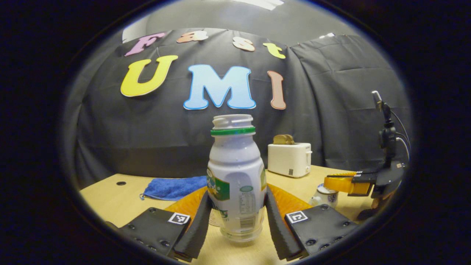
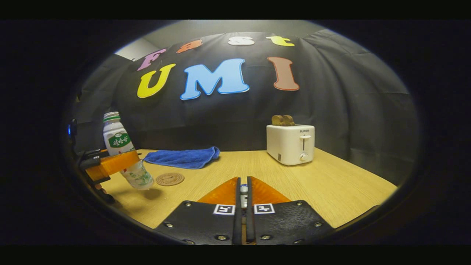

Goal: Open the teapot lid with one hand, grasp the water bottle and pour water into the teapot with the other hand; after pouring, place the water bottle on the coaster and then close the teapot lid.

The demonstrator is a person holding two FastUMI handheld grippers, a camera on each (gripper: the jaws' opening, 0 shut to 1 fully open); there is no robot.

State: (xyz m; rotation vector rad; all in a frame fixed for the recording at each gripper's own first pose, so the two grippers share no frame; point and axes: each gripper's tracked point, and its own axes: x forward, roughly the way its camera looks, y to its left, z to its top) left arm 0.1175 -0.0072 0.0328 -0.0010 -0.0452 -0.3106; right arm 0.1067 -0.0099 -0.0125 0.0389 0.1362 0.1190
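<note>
Here the left gripper (image 1: 237, 221) is clenched on the bottle (image 1: 236, 180), both fingers pressing its lower body. The bottle has no cap and, in the right gripper view, hangs just above the table (image 2: 331, 191), leaning a little, with the coaster (image 2: 169, 179) lying just beside its base. The right gripper (image 2: 243, 195) has its fingers drawn nearly together on a small knob — the teapot lid (image 2: 243, 189), I judge — held up off the table. In the left gripper view that gripper sits over the teapot (image 1: 323, 195), beside the toaster (image 1: 289, 159). My read: the bottle is either headed for the pour or coming back to the coaster — I cannot tell which. The next move calls for keeping the bottle steady and the lid clear of the teapot.
</note>
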